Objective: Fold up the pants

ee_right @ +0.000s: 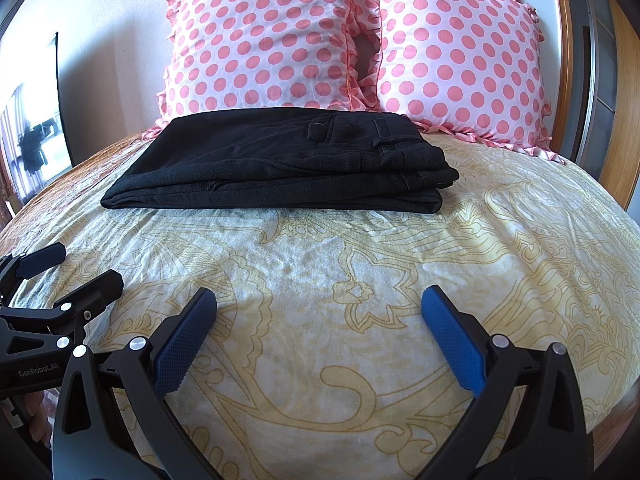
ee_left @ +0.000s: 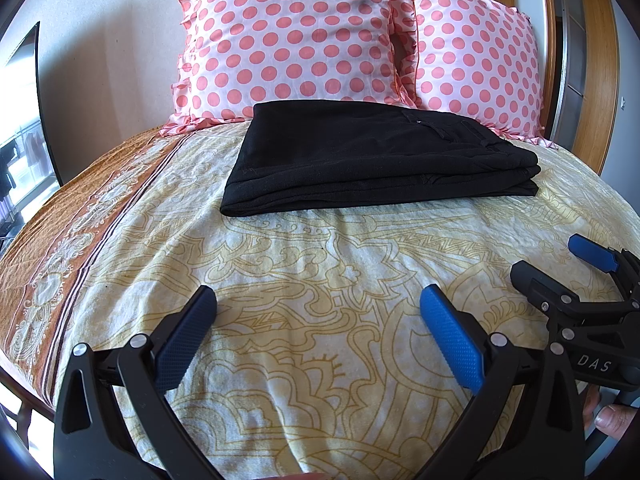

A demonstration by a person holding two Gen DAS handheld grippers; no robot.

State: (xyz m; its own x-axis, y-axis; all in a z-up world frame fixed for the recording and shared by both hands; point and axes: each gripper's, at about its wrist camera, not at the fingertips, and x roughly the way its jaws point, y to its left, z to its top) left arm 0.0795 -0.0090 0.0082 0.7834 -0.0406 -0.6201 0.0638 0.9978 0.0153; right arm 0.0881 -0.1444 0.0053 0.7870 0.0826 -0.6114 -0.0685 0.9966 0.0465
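Both my grippers, left (ee_left: pixel 316 308) and right (ee_right: pixel 318 308), hang spread and empty. The pants (ee_left: pixel 360 160) look soft, floppy; I'd pinch the stacked near edge.

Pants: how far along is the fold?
Looks done: the black pants lie as a flat layered stack on the bedspread, before the pillows. In hand: nothing; left gripper and right gripper are open, apart from it. Left: nothing visible.
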